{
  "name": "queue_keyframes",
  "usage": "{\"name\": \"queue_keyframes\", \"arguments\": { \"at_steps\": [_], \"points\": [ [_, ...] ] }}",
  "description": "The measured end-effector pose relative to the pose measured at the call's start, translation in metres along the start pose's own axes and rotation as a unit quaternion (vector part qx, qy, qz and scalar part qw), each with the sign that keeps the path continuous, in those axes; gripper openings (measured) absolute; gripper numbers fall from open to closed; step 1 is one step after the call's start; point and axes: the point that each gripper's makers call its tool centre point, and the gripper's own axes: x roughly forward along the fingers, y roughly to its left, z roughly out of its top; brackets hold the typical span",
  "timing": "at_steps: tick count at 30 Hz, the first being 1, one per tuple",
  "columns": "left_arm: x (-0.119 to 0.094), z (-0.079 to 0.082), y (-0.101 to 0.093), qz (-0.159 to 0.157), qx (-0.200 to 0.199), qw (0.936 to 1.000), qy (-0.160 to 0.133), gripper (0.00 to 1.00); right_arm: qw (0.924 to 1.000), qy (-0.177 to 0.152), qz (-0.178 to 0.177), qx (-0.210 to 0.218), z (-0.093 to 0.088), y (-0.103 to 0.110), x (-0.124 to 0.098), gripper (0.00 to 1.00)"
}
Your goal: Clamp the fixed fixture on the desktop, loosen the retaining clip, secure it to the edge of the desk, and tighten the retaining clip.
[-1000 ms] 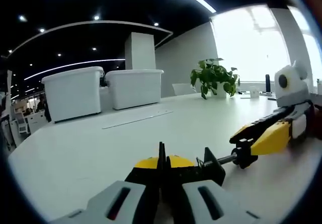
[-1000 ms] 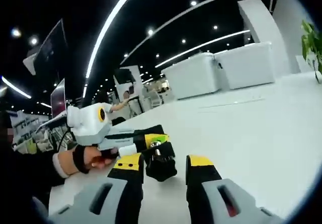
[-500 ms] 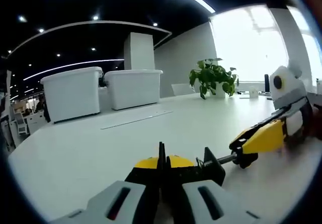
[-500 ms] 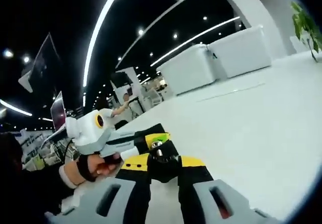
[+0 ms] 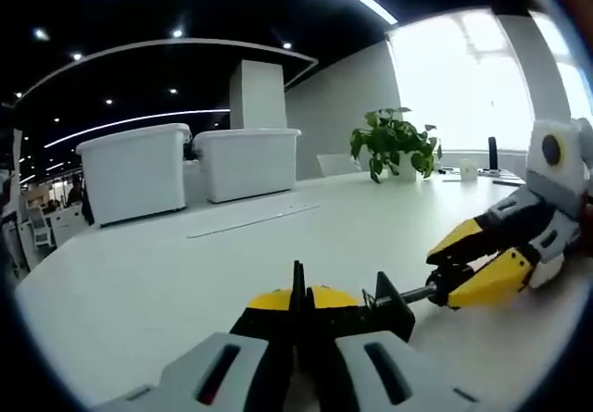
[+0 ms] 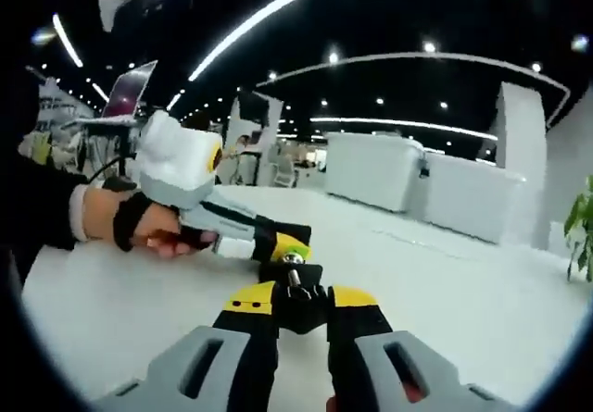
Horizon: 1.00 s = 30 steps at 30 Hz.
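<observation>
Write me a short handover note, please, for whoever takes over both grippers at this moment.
Left gripper: shut on the clamp fixture's body, which lies on the white desk.
Right gripper: shut on the fixture's black screw knob.
Done: fixture clamped, knob gripped.
Left: loosen the retaining clip, move the fixture to the desk edge, tighten it.

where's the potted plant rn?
Left gripper view, right of centre: the green potted plant stands at the white desk's far edge, by the bright window, right of two white storage bins.
</observation>
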Motion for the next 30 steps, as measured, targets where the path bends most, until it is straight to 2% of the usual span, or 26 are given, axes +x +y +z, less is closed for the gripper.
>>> {"name": "queue_keyframes", "arguments": {
  "at_steps": [3, 6, 8, 10, 14, 15, 17, 22, 23, 24, 27, 29, 30],
  "points": [
    [0.000, 0.000, 0.001, 0.001, -0.001, 1.0000, 0.000, 0.04, 0.9977, -0.002, -0.008, -0.068, 0.002, 0.004, -0.002, 0.18],
    [0.001, 0.000, 0.002, 0.002, -0.001, 1.0000, 0.000, 0.04, 0.9832, -0.003, -0.021, -0.181, 0.003, 0.011, -0.003, 0.18],
    [0.001, 0.000, 0.002, 0.002, -0.001, 1.0000, 0.000, 0.04, 0.9727, -0.002, -0.026, -0.231, 0.003, 0.014, -0.004, 0.18],
    [0.001, 0.000, 0.002, 0.003, -0.002, 1.0000, 0.001, 0.04, 0.9663, 0.000, -0.030, -0.256, 0.003, 0.015, -0.004, 0.18],
    [0.000, 0.000, 0.002, 0.003, -0.002, 1.0000, 0.001, 0.04, 0.9633, 0.000, -0.030, -0.267, 0.002, 0.016, -0.004, 0.18],
    [0.000, 0.000, 0.002, 0.003, -0.001, 1.0000, 0.001, 0.04, 0.9567, 0.000, -0.031, -0.289, 0.003, 0.015, -0.003, 0.18],
    [0.000, -0.001, 0.002, 0.004, -0.001, 1.0000, 0.002, 0.05, 0.9521, 0.000, -0.034, -0.304, 0.002, 0.016, -0.003, 0.18],
    [0.000, -0.001, 0.002, 0.004, -0.001, 1.0000, 0.002, 0.05, 0.9531, 0.003, -0.033, -0.301, 0.002, 0.014, -0.002, 0.19],
    [0.000, -0.001, 0.002, 0.004, 0.000, 1.0000, 0.002, 0.05, 0.9552, 0.008, -0.031, -0.294, 0.002, 0.012, -0.002, 0.20],
    [-0.001, -0.001, 0.001, 0.004, 0.000, 1.0000, 0.002, 0.05, 0.9612, 0.009, -0.022, -0.275, 0.001, 0.013, -0.002, 0.22],
    [-0.001, -0.001, 0.000, 0.004, 0.000, 1.0000, 0.002, 0.05, 0.9816, -0.005, -0.010, -0.191, 0.008, 0.010, -0.004, 0.38],
    [-0.001, -0.001, 0.000, 0.003, 0.000, 1.0000, 0.003, 0.05, 0.9955, -0.023, 0.001, -0.092, 0.015, 0.006, -0.006, 0.43],
    [0.000, -0.001, 0.001, 0.003, 0.000, 1.0000, 0.003, 0.05, 0.9996, -0.025, -0.003, -0.012, 0.015, -0.002, -0.007, 0.43]
  ]
}}
